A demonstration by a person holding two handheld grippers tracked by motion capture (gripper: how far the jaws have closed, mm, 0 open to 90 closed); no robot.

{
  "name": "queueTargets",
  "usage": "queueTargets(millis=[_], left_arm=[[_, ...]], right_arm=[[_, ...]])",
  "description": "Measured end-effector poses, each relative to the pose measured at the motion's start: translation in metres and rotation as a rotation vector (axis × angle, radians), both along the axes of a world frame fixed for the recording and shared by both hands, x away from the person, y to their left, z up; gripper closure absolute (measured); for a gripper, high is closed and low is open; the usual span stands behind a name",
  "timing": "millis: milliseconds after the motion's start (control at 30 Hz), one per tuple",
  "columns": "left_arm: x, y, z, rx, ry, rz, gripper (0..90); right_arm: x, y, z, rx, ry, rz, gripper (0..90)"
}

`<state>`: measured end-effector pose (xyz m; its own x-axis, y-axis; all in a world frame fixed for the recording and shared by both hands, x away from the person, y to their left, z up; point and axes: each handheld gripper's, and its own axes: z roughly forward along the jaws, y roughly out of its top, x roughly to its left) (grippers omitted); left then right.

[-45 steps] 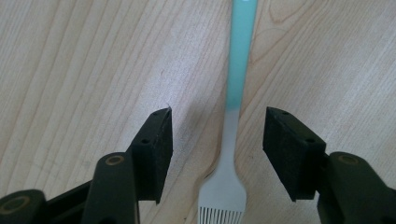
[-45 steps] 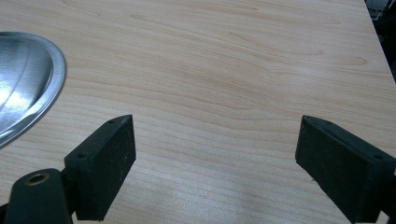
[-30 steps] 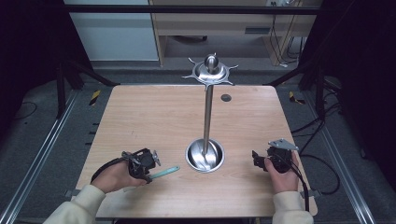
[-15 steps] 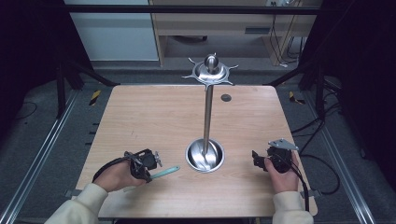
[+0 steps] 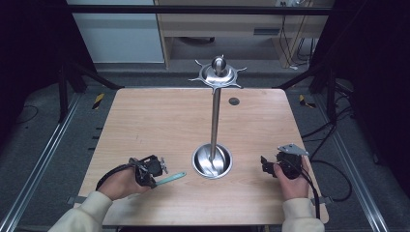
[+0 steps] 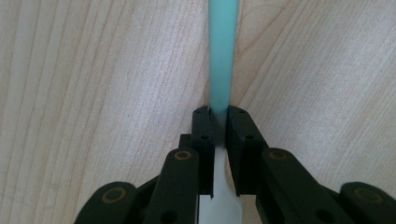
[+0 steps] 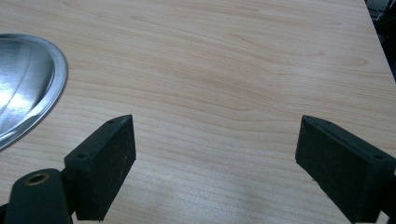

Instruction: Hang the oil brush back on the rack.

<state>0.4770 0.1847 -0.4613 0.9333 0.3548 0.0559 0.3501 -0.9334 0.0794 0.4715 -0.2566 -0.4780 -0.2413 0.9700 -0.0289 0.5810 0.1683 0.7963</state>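
Gripping teal handle (image 6: 219, 56), left gripper (image 6: 215, 123) jaws just closing (white end below).

Even overhead light brightens the table (image 5: 145, 121); surroundings stay dark, gripper views slightly soft.

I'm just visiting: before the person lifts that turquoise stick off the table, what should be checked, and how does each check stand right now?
1. Left tongs closed on the turquoise stick: ok; the jaws have just been closing and now pinch it on both sides.
2. Stick centred between the jaws: ok in the left gripper view.
3. Stick still lying on the wooden table: ok, not lifted yet.
4. Path clear toward the metal stand: ok, bare wood between them.
5. Right tongs out of the way: ok, open and holding nothing, beside the stand's base.
6. Grip firm enough to lift: cannot tell.
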Motion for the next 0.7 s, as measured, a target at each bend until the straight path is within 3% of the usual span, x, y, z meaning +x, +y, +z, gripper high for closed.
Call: queueTargets(millis=[167, 300, 500, 667, 700], left_arm=[[-0.002, 0.001, 0.0, -0.004, -0.019, 0.008, 82.2], [-0.003, 0.005, 0.003, -0.031, -0.033, 0.021, 82.3], [-0.005, 0.012, 0.014, -0.089, -0.061, 0.043, 82.4], [-0.009, 0.018, 0.03, -0.175, -0.109, 0.066, 82.4], [-0.009, 0.018, 0.03, -0.175, -0.109, 0.066, 82.4]], right_arm=[[0.0, 0.0, 0.0, 0.0, -0.001, 0.0, 12.8], [0.0, 0.0, 0.0, 0.0, 0.0, 0.001, 12.8], [0.0, 0.0, 0.0, 0.002, 0.001, 0.0, 12.8], [0.001, 0.001, -0.001, -0.002, 0.003, 0.004, 12.8], [0.001, 0.001, -0.001, -0.002, 0.003, 0.004, 12.8]])
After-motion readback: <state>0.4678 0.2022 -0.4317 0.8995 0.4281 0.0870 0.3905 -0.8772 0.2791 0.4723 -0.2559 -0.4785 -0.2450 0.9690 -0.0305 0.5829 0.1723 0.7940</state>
